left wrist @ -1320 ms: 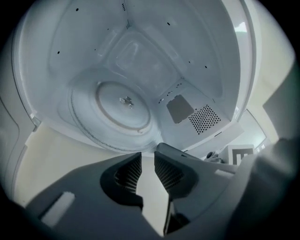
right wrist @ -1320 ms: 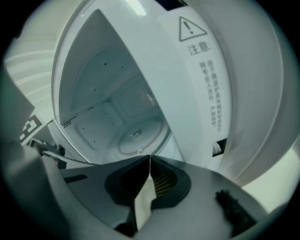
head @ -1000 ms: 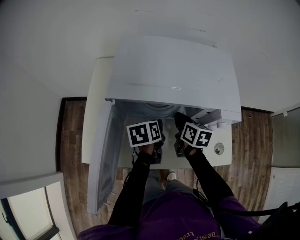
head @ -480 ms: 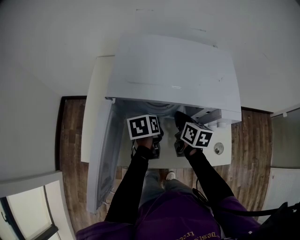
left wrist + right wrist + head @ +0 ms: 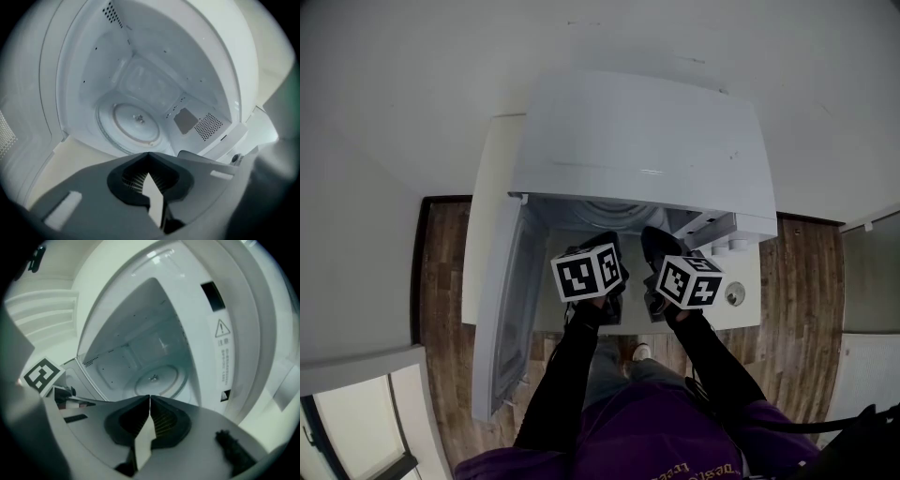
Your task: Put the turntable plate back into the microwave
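On the pale table (image 5: 490, 187), above a wooden floor (image 5: 441, 272), stands the white microwave (image 5: 647, 131), its door (image 5: 499, 319) swung wide toward the left of the head view. Compared with the head view of a second ago, microwave, door and table keep their places, whereas both tools sit a little lower in the picture. The left marker cube (image 5: 588, 272) has rolled so that its faces stand tilted, and the right marker cube (image 5: 687, 281) has shifted slightly toward it. The turntable plate (image 5: 133, 124) lies flat on the cavity floor inside the microwave, its hub visible at the centre, well apart from both tools. The left gripper (image 5: 148, 153) has its jaws pressed together, tip against tip, with nothing between them. The right gripper (image 5: 149, 397) is likewise pressed together and empty. Both point down into the open cavity from just outside its mouth. Writing: on the cabinet's front frame, right of the cavity in the right gripper view, a triangular warning sign (image 5: 221, 328) with an exclamation mark heads a column of small print (image 5: 224, 366), too small to read. The cubes carry black-and-white square patterns rather than letters. Pale lettering on the person's purple garment (image 5: 675, 466) is cut off at the picture's edge and illegible.
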Available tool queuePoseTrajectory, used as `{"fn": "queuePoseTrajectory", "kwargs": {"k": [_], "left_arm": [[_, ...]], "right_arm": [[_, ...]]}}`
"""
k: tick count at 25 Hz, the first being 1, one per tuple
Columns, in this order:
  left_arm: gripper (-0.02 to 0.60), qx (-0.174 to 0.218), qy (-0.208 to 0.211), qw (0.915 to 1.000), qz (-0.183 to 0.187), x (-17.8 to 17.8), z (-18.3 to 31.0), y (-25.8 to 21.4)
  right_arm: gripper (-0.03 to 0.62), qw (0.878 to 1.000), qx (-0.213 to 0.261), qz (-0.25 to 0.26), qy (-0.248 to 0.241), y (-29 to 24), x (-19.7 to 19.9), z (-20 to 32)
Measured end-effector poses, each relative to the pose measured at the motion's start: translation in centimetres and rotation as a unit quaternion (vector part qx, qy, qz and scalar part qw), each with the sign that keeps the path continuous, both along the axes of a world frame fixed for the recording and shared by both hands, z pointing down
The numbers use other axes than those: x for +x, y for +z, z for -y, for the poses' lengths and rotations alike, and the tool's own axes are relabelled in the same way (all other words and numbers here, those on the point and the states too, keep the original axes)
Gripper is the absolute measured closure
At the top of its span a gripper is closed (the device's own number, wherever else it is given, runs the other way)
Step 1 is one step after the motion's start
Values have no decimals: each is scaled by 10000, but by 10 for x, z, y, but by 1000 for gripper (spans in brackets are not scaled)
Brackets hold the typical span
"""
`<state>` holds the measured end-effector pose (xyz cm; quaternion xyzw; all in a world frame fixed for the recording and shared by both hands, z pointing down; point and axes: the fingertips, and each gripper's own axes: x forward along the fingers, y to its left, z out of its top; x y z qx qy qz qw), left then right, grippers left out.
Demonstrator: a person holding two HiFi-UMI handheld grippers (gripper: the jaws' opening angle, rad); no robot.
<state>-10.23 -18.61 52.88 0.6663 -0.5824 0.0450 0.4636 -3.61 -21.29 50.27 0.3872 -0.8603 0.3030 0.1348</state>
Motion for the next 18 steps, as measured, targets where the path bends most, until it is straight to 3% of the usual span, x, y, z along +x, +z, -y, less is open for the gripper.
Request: {"fn": "queuePoseTrajectory", "kwargs": {"k": [5, 8, 10, 13, 18], "left_arm": [[574, 1010, -111, 9938, 451, 4, -10, -42], [574, 1724, -92, 9804, 947, 8, -22, -75], [574, 2228, -54, 9630, 1518, 10, -30, -102], [574, 2939, -158, 9298, 2212, 11, -42, -152], [574, 3814, -733, 8875, 2481, 0, -57, -244]], "right_arm": [[583, 9978, 601, 54, -287, -41, -7, -16], [583, 9928, 1107, -51, -464, -68, -8, -29], [583, 9871, 1511, -118, -508, -90, -6, -38], [583, 9732, 2234, -121, -537, -133, -3, -52], [583, 9360, 3484, -12, -499, -224, 5, -71]]}}
